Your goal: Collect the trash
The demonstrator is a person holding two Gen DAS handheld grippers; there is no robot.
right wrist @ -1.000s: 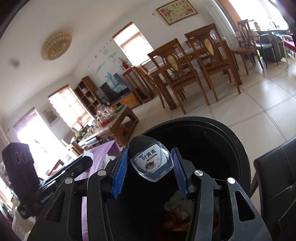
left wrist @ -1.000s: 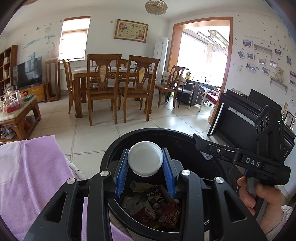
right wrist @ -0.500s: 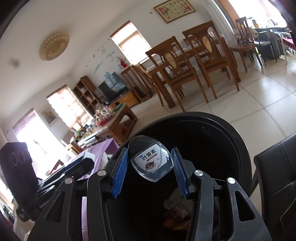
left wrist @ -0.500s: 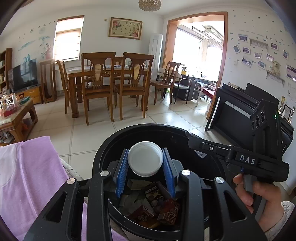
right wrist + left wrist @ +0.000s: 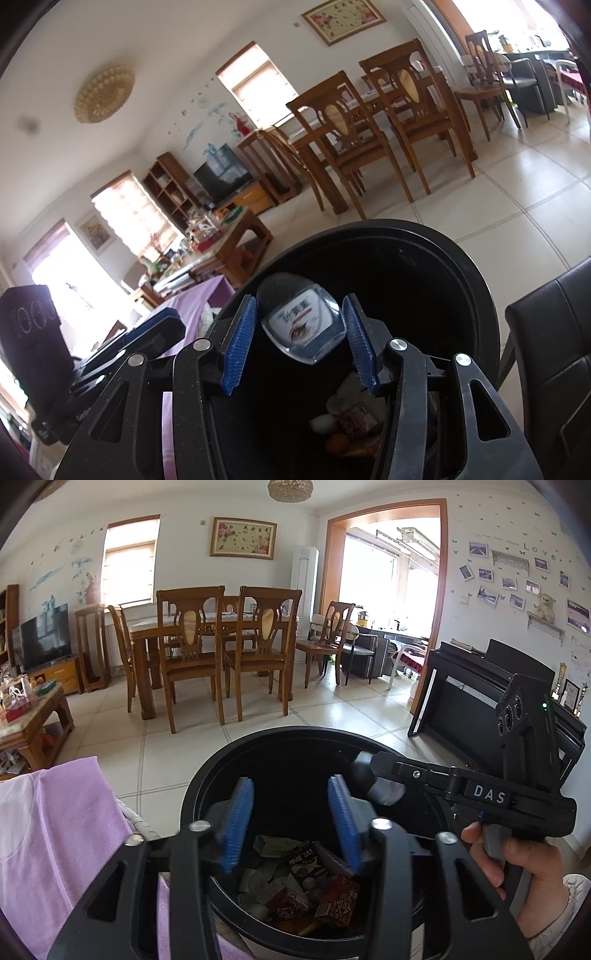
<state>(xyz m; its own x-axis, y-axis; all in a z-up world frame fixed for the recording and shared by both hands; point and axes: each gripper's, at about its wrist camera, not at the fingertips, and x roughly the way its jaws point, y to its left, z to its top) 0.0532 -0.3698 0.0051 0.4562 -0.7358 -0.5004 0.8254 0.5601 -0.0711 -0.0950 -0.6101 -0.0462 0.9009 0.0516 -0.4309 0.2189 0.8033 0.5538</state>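
Both grippers hang over a black trash bin (image 5: 280,734) that holds snack boxes and wrappers (image 5: 325,893). My left gripper (image 5: 290,823) is opening, with nothing between its blue pads. I cannot pick out the white lid among the trash. My right gripper (image 5: 299,339) is opening too. A clear bottle with a white eye-print label (image 5: 303,325) sits blurred and loose between its pads, above the bin's (image 5: 406,229) dark inside. In the left wrist view the right gripper (image 5: 365,766) reaches in from the right, held by a hand (image 5: 517,856), with the bottle (image 5: 384,794) a grey blur at its tips.
A purple cloth (image 5: 55,830) lies left of the bin. A black chair (image 5: 554,332) stands at its right. A black piano (image 5: 480,701), a dining table with chairs (image 5: 221,646) and a cluttered coffee table (image 5: 29,716) stand across the tiled floor.
The left jaws have spread and the white lid they held is gone from between them. The right jaws have widened and the bottle has come loose and slipped lower.
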